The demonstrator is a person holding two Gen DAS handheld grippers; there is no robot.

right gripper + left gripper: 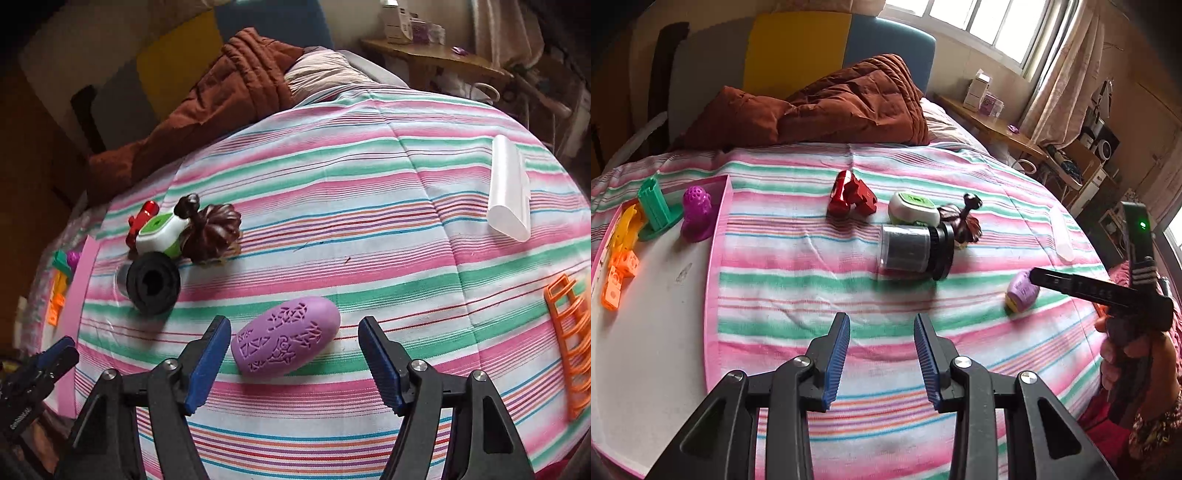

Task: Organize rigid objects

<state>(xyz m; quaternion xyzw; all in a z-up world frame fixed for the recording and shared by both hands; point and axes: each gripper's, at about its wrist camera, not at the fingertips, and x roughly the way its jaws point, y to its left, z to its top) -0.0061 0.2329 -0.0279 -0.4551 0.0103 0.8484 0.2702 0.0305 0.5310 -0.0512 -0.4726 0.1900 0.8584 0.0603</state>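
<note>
Purple oval block (286, 338) lay between our right gripper (293, 363) jaws, spread apart; left gripper (881, 363) jaws likewise apart, empty. Next we judged: close, lift to tray (716, 229).

Two grippers (882, 354) (293, 363), two orange blocks (625, 264) (611, 291)

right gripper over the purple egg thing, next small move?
Probably ease the right gripper forward and down until the purple carved egg-shaped block sits fully between its jaws, then close. The jaws are open wide, the block lies on the striped bedspread between the blue pads but mostly ahead of them, and nothing touches it.
</note>
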